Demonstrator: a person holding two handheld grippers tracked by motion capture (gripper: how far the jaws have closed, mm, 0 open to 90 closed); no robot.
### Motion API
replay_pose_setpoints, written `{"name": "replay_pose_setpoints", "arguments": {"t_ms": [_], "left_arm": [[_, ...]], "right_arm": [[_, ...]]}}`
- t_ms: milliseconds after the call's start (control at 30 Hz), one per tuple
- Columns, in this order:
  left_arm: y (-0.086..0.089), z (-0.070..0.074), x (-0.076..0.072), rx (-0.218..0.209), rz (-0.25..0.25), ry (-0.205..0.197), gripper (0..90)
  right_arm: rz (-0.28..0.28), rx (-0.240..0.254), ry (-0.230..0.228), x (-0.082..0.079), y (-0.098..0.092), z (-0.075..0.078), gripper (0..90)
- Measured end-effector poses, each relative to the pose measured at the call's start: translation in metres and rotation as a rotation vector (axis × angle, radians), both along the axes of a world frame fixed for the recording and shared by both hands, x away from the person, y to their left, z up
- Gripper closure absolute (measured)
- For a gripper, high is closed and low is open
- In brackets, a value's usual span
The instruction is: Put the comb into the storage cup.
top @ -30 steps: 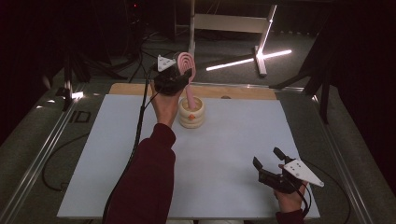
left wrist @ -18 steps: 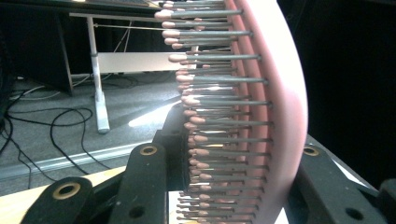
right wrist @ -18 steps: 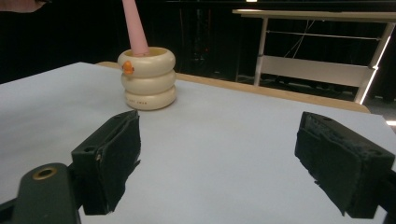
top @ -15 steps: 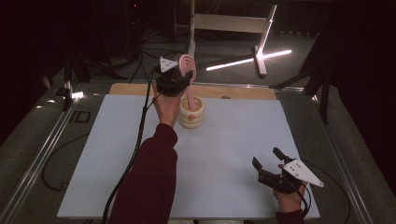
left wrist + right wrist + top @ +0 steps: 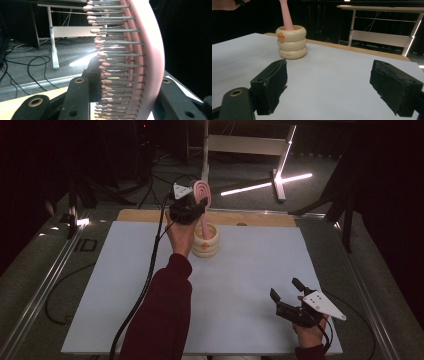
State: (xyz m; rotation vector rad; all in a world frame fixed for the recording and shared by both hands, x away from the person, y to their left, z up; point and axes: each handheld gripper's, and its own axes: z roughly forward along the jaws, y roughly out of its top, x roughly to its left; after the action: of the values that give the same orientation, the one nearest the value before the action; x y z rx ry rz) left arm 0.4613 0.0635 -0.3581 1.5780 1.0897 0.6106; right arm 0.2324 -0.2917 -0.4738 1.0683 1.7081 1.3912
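Standing in the cream holder [image 5: 206,241], pink hairbrush [image 5: 202,195]; table [image 5: 125,270] around.

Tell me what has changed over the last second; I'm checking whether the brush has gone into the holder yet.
Nothing visibly changed. The left gripper stays shut on the pink hairbrush, whose handle already reaches down into the cream ringed holder. The right gripper rests open near the mat's front right corner, holding nothing.
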Motion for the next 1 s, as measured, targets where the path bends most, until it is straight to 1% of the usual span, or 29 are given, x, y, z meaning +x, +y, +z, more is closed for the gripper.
{"name": "replay_pose_setpoints", "arguments": {"t_ms": [400, 667, 967, 1000], "left_arm": [[-0.001, -0.008, 0.004, 0.0, 0.012, 0.015, 63.8], [-0.001, -0.011, 0.005, -0.011, 0.02, 0.021, 63.7], [-0.004, -0.014, 0.006, -0.015, 0.019, 0.026, 63.7], [-0.004, -0.014, 0.006, -0.01, 0.017, 0.027, 63.8]], "right_arm": [[0.002, 0.002, 0.0, 0.0, 0.0, 0.0, 14.6], [0.004, 0.001, -0.001, 0.0, 0.001, 0.0, 14.6], [0.009, 0.001, 0.004, 0.0, 0.002, -0.001, 14.6], [0.009, 0.002, 0.003, 0.0, 0.002, -0.001, 14.6]]}}
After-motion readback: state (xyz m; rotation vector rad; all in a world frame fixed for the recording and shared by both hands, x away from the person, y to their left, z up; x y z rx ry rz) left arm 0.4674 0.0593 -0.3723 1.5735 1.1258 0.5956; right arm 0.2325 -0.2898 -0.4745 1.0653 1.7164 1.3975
